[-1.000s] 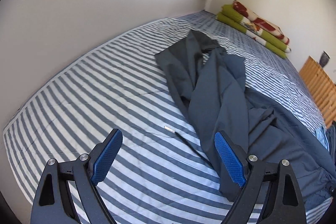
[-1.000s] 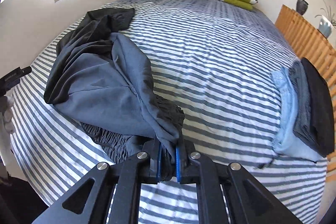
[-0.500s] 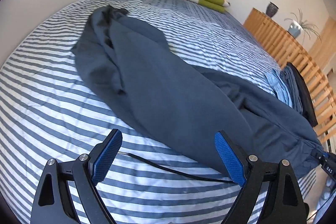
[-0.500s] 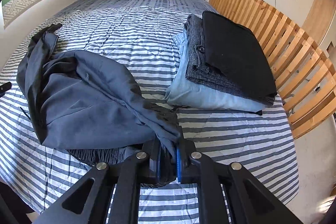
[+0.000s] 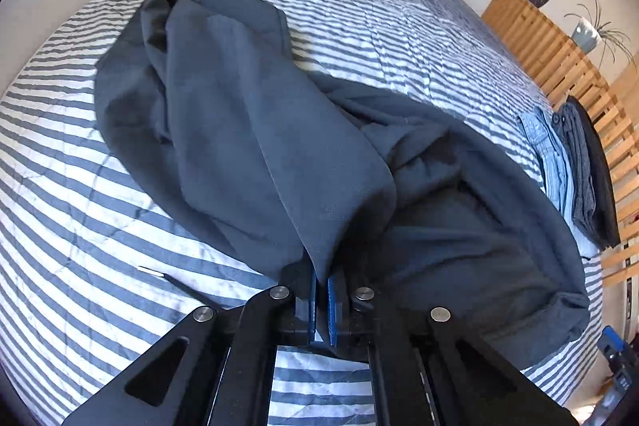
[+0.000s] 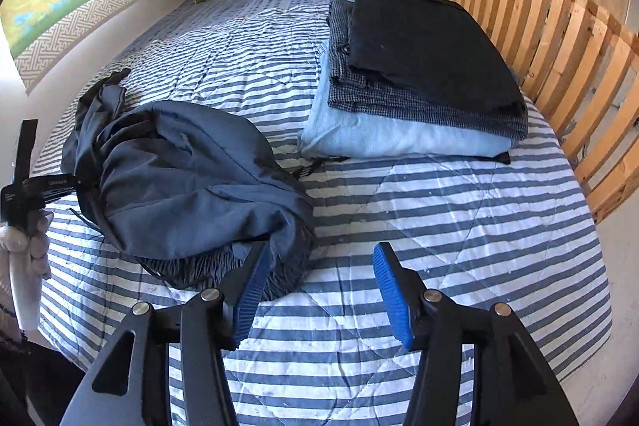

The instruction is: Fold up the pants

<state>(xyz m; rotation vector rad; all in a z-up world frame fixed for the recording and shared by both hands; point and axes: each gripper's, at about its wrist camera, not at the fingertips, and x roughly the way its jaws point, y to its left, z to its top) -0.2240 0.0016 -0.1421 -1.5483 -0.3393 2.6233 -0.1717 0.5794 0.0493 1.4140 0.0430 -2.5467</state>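
Clearly, in the left wrist view the left gripper (image 5: pixel 322 286) has just clamped down, its blue fingers (image 5: pixel 332 300) pinching a ridge of the dark blue pants (image 5: pixel 247 130) near the bed's near edge, while the rest of the garment sprawls in twisted heaps across the striped bedspread (image 5: pixel 72 186) toward the far corner. The pinch looks thin, right at the fabric's edge, so a hard pull could probably slide the cloth out; equally, it may have caught more than one layer, and lifting would then drag the whole bundle instead of opening it flat. A thin dark cord (image 5: pixel 175 280) lies on the bedspread just beside the fingers and could snag. In the right wrist view the right gripper (image 6: pixel 319 290) has just been opening and stands released, with nothing between its fingers (image 6: pixel 249 288); the gathered waistband (image 6: pixel 223 266) lies just beside its left finger, and the pants sit bunched at the bed's near left side. With only one end held, the garment could stay crumpled, and the leg may twist further if the left hand (image 6: pixel 36 226), seen at the frame's left edge, pulls alone. A stack of folded clothes (image 6: pixel 411 86) rests near the slatted wooden rail (image 6: pixel 559 38), close enough that a sweeping leg might knock it askew.
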